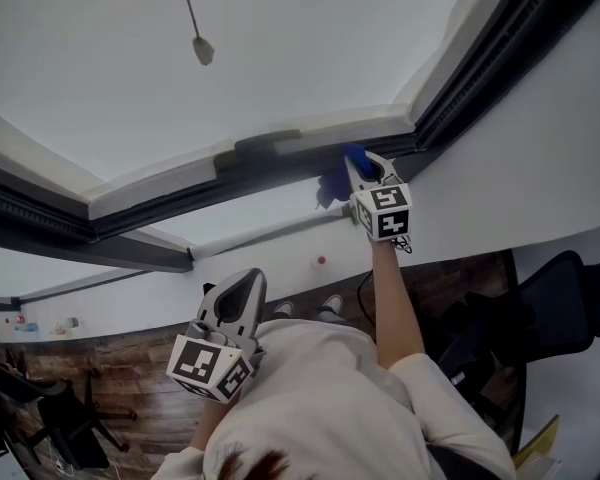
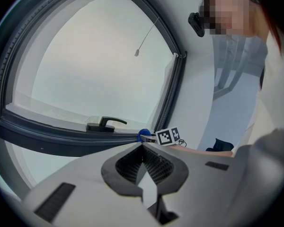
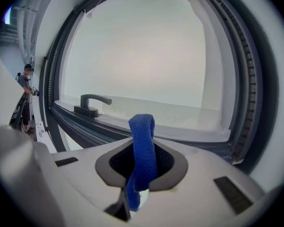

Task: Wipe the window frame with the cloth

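The dark window frame [image 1: 180, 193] runs across the head view, with a black handle [image 1: 268, 145] on its lower rail. My right gripper [image 1: 368, 171] is raised to that rail, just right of the handle, and is shut on a blue cloth [image 1: 335, 180] that touches the frame. In the right gripper view the cloth [image 3: 142, 126] sticks up as a folded strip between the jaws of the right gripper [image 3: 142, 148], with the handle [image 3: 91, 103] to the left. My left gripper [image 1: 248, 280] hangs low near the person's chest, away from the frame. Its jaws [image 2: 143, 146] are shut on nothing.
A blind cord pull [image 1: 203, 50] hangs in front of the pane. White wall [image 1: 540, 148] lies right of the frame. A black office chair [image 1: 560, 298] stands on the wooden floor [image 1: 110, 368] at the right. A person [image 3: 26, 86] stands far off at the left.
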Tool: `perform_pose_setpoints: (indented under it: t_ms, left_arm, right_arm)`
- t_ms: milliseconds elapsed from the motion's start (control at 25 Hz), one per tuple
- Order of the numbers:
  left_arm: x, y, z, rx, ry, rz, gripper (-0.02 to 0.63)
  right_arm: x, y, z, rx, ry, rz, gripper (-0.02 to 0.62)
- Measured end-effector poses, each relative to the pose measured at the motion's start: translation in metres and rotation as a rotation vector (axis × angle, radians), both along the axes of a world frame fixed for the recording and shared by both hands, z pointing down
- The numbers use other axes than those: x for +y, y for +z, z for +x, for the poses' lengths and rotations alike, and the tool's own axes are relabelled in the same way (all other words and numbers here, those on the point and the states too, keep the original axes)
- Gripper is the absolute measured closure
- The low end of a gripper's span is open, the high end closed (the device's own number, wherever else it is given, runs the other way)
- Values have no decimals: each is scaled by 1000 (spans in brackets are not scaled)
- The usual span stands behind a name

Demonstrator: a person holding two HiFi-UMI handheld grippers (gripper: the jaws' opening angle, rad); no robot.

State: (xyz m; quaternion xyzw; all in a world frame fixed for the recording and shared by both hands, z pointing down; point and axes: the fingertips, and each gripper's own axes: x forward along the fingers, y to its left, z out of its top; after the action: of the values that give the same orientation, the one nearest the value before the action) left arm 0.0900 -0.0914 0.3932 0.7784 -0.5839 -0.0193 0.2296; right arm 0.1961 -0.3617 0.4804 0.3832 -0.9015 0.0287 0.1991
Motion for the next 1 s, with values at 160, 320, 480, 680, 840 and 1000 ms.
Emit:
perform_pose_setpoints:
  t_ms: [160, 320, 480, 680, 840, 1000]
  left_arm:
    - [-3, 0, 6, 5, -12, 3, 597]
    - [-8, 0, 15, 11, -14, 5, 597]
    - [-14, 0, 26, 19, -9, 5, 597]
    - [-20, 1, 33, 23, -13, 3, 597]
    - [-23, 0, 38, 19, -14, 4, 597]
    - [-25, 0, 37, 15, -23, 0, 597]
  right_arm:
    - [-12, 0, 20, 3, 29, 1, 545]
    - [-23, 1, 38, 16, 48, 2, 545]
    - [-34, 1, 54, 27, 66, 5, 545]
    - [-46, 1, 74, 37, 90, 9, 545]
    - [-57, 0, 93, 42, 122, 11, 545]
    - [-67, 0, 112, 53, 160, 18, 545]
